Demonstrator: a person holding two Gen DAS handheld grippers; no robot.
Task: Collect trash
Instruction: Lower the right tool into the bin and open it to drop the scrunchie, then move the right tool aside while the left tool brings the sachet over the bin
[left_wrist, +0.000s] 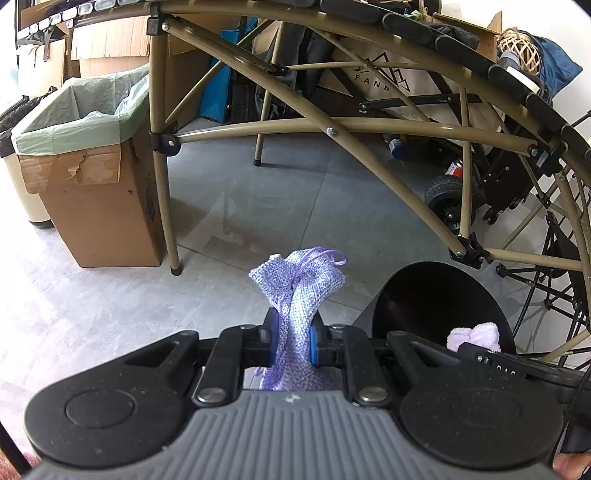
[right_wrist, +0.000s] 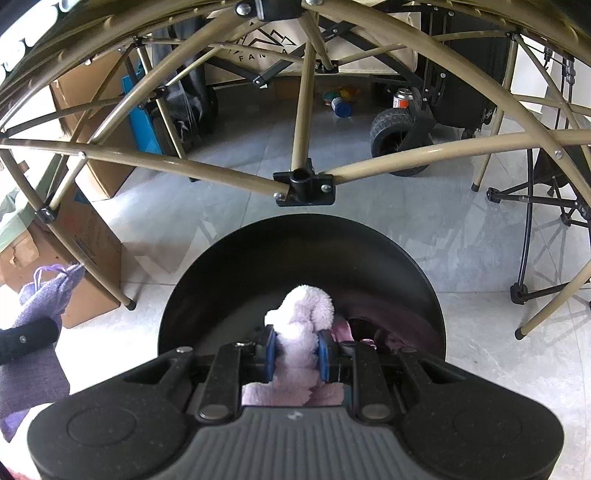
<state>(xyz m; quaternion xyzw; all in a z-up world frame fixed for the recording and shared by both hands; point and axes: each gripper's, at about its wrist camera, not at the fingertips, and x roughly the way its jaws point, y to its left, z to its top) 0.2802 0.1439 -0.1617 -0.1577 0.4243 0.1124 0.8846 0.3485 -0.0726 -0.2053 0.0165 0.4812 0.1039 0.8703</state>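
Left wrist: lilac knit pouch (left_wrist: 295, 295) — bunched, perhaps drawstrung.

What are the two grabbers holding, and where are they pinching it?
The left gripper pinches a purple mesh pouch around its middle. The right gripper pinches a fluffy pink cloth at mid-length, over the black bin.

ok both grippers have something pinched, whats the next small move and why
Probably open the right gripper. It is shut on the fluffy pink cloth right over the open black bin, so the cloth should fall inside. The left gripper, shut on the purple mesh pouch, is beside the bin over bare floor and should wait.
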